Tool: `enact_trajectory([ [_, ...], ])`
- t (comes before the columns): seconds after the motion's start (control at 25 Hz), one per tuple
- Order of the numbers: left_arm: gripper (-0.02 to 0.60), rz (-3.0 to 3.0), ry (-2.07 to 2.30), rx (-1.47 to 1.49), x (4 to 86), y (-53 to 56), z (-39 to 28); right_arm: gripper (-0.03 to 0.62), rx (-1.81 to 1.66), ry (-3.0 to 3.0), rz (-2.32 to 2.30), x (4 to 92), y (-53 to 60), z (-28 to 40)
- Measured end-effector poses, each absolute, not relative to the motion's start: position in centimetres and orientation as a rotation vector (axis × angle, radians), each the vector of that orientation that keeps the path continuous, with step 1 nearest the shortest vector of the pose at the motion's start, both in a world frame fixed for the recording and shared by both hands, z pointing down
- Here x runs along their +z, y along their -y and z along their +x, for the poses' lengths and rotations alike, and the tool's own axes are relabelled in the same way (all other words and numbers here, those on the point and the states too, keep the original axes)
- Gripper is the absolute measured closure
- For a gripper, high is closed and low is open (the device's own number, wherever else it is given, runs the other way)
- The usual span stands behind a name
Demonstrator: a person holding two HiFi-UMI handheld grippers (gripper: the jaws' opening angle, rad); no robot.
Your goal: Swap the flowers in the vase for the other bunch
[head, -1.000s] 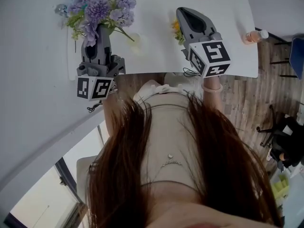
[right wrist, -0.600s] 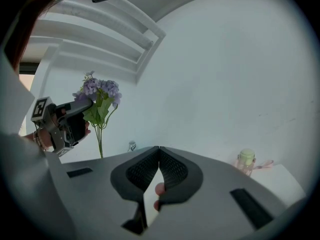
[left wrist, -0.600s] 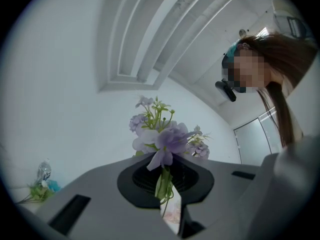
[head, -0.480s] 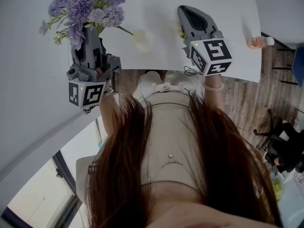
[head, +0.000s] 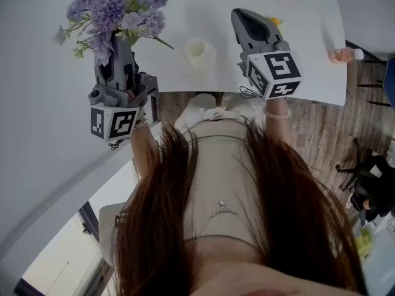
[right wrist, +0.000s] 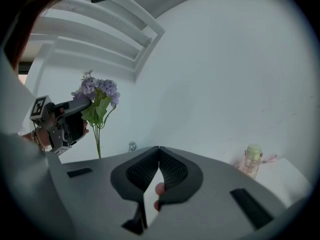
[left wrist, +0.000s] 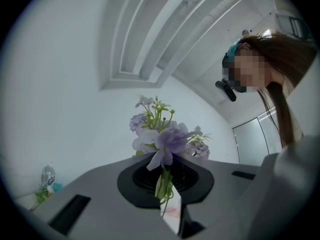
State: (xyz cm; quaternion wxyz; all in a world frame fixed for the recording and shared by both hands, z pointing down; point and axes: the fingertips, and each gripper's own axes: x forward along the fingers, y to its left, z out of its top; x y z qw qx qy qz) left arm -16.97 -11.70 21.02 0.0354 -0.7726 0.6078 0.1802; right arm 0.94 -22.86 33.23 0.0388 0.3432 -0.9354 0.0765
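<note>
Left gripper view: left tool [left wrist: 165,170] clamped on purple flower stems [left wrist: 163,186]; right tool [right wrist: 159,150], jaws together.

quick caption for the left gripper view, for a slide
Left tongs shut on a purple bunch, held upright before a white wall.

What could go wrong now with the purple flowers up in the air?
1. The left hand-held gripper pinches the purple flowers only by their thin stems, so the bunch might slip or bend.
2. The empty vase stands near the table's edge, close to the right hand-held gripper; a careless swing could tip it.
</note>
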Motion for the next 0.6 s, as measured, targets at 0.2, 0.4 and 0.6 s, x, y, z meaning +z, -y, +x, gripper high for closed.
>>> enact_trajectory([
  [0.2, 0.548, -2.421, -1.908, 0.512, 22.9, 11.9, -19.2, 0.566, 0.246, 2.845, 1.075, 33.5, 22.2, -1.0],
  [0.4, 0.548, -2.468, -1.948, 0.458, 24.6, 12.8, -20.9, 0.566, 0.256, 2.817, 1.104, 33.4, 22.2, -2.1],
  [0.6, 0.546, -2.531, -1.989, 0.408, 27.1, 14.4, -22.0, 0.566, 0.273, 2.782, 1.129, 34.1, 22.9, -2.8],
])
